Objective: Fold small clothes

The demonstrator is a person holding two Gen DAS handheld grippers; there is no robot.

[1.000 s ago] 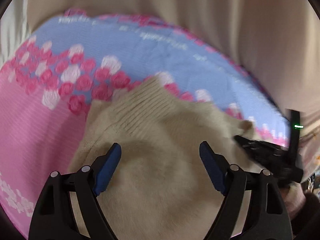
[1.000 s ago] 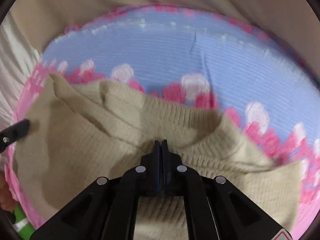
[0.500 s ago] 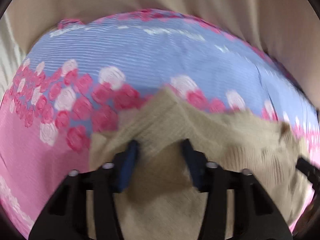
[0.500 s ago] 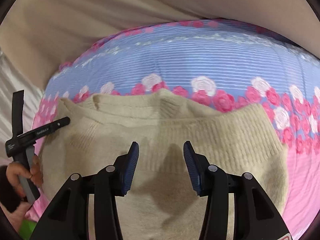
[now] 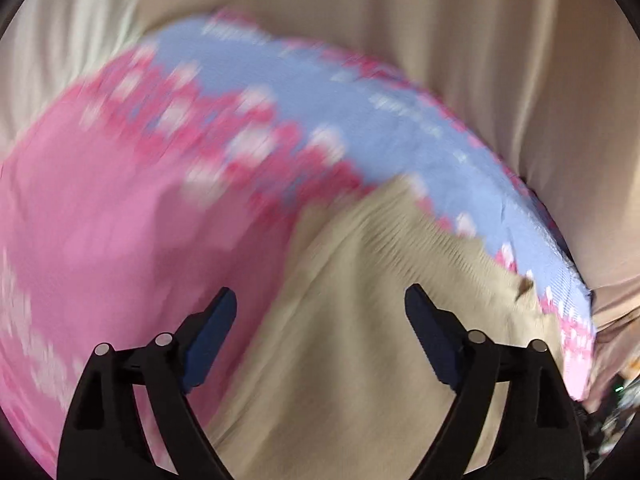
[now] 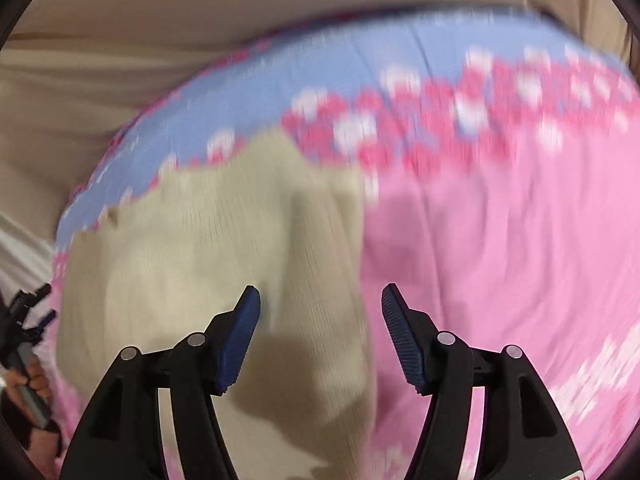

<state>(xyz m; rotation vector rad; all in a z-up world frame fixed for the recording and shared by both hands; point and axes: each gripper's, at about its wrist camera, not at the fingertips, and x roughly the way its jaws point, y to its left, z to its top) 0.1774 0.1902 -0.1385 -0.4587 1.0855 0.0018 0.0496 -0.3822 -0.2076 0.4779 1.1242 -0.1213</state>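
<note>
A small beige knitted sweater (image 5: 360, 300) lies folded on a pink and blue flowered blanket (image 5: 100, 200). My left gripper (image 5: 320, 328) hovers over the sweater's left edge, its jaws opening wide with no cloth pinched between them. In the right wrist view the sweater (image 6: 200, 240) fills the lower left, and my right gripper (image 6: 320, 328) hangs over its right edge with jaws opening and no cloth pressed by the pads. The left gripper (image 6: 28, 320) shows at the far left edge there, held by a hand (image 6: 24, 380). Both views are motion-blurred.
The blanket (image 6: 500, 260) rests on beige bedding (image 5: 440, 40) that rises in folds behind it. Dark clutter (image 5: 612, 412) sits past the blanket's right edge in the left wrist view.
Both grippers let go of the sweater and opened. The left one swung left toward the sweater's left edge; the right one swung right toward its right edge. The sweater now lies flatter.
</note>
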